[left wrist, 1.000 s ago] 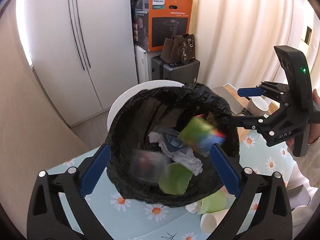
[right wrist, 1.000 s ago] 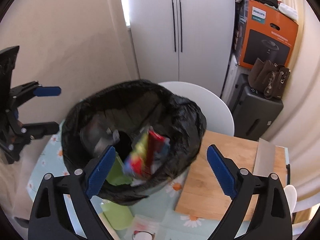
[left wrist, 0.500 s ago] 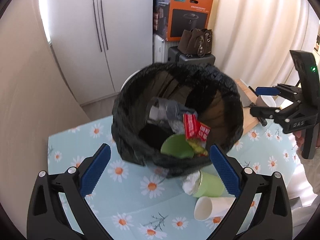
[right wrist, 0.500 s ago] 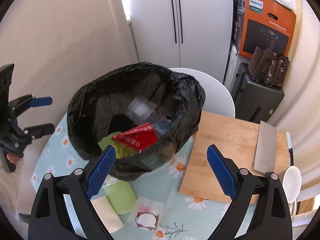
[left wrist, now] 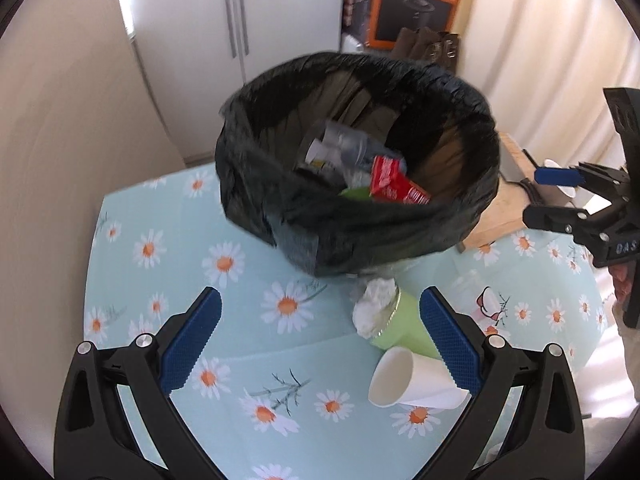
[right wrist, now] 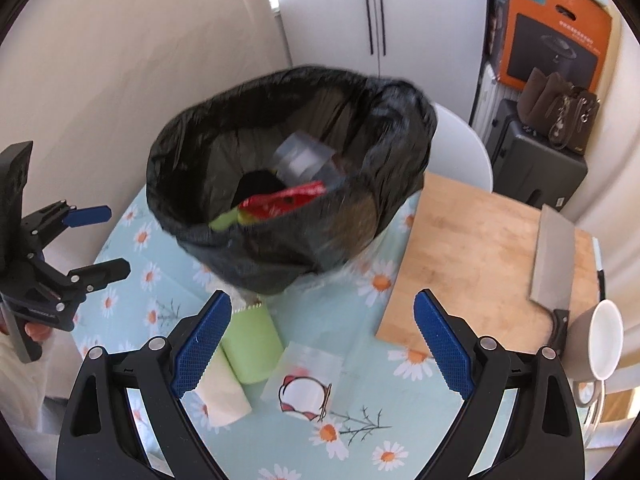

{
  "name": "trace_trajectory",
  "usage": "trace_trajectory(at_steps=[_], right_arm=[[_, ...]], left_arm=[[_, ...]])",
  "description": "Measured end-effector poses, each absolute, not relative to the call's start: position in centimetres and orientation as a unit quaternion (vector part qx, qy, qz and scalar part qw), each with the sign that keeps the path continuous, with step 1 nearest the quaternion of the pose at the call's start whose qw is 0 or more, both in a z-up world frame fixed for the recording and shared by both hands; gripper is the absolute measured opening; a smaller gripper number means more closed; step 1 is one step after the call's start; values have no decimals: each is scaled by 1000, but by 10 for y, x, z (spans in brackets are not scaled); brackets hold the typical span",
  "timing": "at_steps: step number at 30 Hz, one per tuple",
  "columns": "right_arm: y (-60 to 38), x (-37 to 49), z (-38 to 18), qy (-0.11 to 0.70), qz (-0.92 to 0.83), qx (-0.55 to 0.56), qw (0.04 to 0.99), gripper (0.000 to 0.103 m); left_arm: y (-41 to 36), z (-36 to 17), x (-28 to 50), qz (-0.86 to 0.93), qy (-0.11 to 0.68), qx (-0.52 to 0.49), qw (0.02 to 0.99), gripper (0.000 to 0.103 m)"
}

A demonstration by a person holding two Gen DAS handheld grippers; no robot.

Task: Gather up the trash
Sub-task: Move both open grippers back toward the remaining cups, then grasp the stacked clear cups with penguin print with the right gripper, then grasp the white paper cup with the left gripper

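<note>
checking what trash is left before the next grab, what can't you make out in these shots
- Bin contents: both views blurred; under the red wrapper and bottle, hidden by the bag wall.
- White cup: partly covered by a left finger; in the right view, by a right finger.
- Clear packet: print too small to read.
- Mug: cut off at the right view's edge.

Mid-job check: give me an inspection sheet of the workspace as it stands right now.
Surface: round table with pale blue daisy-print cloth.
Job's things: black-lined trash bin holding a red wrapper; green paper cup stuffed with tissue, white paper cup and clear cartoon-print packet lying outside it.
Clutter: wooden cutting board, steel cleaver, white mug.
Grippers: left tongs open, empty; right tongs open, empty.
Cables: nothing seen.
Surroundings: white wardrobe, orange appliance box, brown handbag.
</note>
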State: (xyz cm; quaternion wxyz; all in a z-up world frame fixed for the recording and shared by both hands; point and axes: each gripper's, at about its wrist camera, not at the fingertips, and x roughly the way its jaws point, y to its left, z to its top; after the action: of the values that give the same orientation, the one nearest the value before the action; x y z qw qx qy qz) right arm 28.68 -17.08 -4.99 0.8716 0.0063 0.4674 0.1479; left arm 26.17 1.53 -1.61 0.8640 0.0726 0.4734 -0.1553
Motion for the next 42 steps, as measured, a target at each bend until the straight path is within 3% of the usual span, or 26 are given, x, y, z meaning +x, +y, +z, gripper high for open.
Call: trace_trajectory(at_steps=[16,24,34,36,39,42], right_arm=[[-160,284,-113,525,202,-24,827,88],[-160,289,-148,556,220,-36,801,88],[-159,298,-181,595,261,26,760,88],[-159,299,-188,605,277,44,745,67],[-159,298,-191,605,285,50,742,59],[-165,295,-187,602,284,50,744,59]], left_arm=[[9,-67,217,-30,508,-21,861,97],[14,-97,199,-15,529,-144,836,97],[9,-127,176,2,555,-216,803,97],[5,-132,172,4,562,-220,797,97],[-3,-137,169,-7,568,-226,791,97],[-11,-140,167,-21,569,-234,788,97]])
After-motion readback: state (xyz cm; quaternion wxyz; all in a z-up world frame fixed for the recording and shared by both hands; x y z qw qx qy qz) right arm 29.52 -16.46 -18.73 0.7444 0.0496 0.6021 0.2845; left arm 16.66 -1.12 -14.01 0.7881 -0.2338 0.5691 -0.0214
